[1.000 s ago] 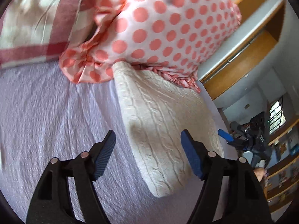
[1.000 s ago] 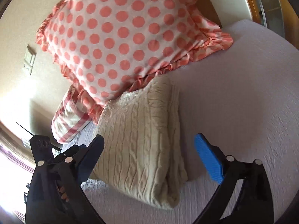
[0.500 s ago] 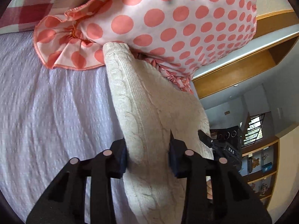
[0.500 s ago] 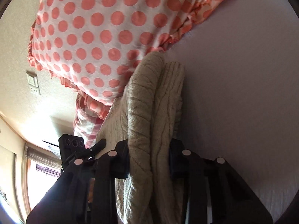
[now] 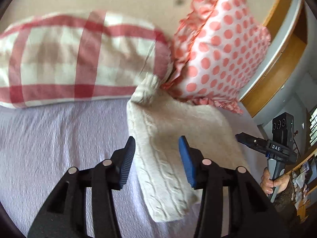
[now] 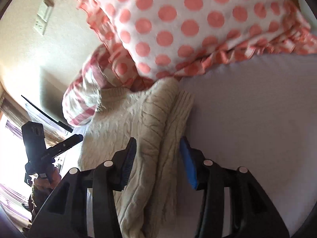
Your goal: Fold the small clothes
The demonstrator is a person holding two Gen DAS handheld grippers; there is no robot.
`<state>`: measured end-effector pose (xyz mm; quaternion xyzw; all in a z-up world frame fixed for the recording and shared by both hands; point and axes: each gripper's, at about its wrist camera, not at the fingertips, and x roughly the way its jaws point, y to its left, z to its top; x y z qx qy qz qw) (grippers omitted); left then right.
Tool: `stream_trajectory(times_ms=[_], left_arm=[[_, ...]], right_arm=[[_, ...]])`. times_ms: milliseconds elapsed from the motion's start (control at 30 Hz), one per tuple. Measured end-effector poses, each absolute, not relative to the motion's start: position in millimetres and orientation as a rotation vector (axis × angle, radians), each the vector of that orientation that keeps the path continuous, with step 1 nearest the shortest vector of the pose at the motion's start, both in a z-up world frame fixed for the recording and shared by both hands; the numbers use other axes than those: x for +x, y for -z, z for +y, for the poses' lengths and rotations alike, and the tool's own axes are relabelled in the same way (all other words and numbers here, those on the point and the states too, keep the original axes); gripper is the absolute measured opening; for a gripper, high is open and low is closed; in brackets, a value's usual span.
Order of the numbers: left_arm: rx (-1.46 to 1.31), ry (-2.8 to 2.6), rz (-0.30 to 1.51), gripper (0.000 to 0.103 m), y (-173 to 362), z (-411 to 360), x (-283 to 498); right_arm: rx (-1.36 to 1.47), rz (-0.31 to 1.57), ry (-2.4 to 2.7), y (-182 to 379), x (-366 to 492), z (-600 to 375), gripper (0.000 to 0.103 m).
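Note:
A folded cream cable-knit sweater lies on the lilac bedsheet, its far end tucked between two pillows. My left gripper is open, its blue-padded fingers astride the sweater's left edge. The sweater also shows in the right wrist view as a thick folded stack. My right gripper is open, its fingers either side of the sweater's right folded edge. Each gripper appears in the other's view, held in a hand.
A red-and-white checked pillow and a pink polka-dot pillow lean against the wall at the bed's head. A wooden sliding-door frame stands at right. Bare sheet lies right of the sweater. A window glares at left.
Both grippers were open a second ago, shut on the sweater's edges half a second ago, and have now opened. The sweater has slid further up, its end now between the pillows.

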<state>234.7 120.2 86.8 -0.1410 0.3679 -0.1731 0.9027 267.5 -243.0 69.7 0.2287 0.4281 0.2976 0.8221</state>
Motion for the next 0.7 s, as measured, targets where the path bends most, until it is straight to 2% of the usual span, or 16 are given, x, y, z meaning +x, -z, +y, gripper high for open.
stream_trajectory(times_ms=[67,133,233,267,300,333,367,433,467,500,567,600,633,700], left_arm=[[-0.288,0.452,0.692,0.051,-98,106,208],[-0.257,0.521,0.687,0.052,-97,76,199],[-0.200,0.551,0.765,0.056,-74,32,213],[-0.172,0.521,0.822,0.054,-59,26,218],[-0.149,0.506,0.862,0.050,-46,22,220],[-0.114,0.489,0.822,0.047,-41,20,218],[-0.073,0.482,0.801,0.047,-39,16,217],[-0.040,0.468,0.800,0.047,-44,15,206],[-0.057,0.472,0.802,0.051,-48,19,199],[-0.086,0.480,0.798,0.054,-51,24,189],[-0.108,0.471,0.773,0.067,-55,36,164],[-0.100,0.438,0.766,0.073,-55,42,151],[-0.087,0.384,0.766,0.085,-53,46,141],[-0.060,0.301,0.775,0.090,-46,54,125]], right_arm=[[0.555,0.887,-0.783,-83,246,-244,0.062],[0.557,0.919,-0.883,-82,231,-226,0.066],[0.515,1.037,-0.803,-53,233,-204,0.067],[0.489,1.081,-0.717,-37,239,-201,0.064],[0.524,1.086,-0.702,-24,245,-207,0.054],[0.570,1.075,-0.682,-17,248,-215,0.034],[0.607,1.088,-0.669,-13,251,-220,0.022],[0.603,1.092,-0.673,-17,247,-223,0.023],[0.567,1.069,-0.672,-26,237,-221,0.029],[0.528,1.032,-0.680,-37,224,-220,0.042],[0.446,0.930,-0.686,-60,195,-224,0.091],[0.389,0.884,-0.658,-69,181,-223,0.098],[0.323,0.847,-0.625,-76,166,-223,0.100],[0.194,0.835,-0.519,-76,147,-216,0.102]])
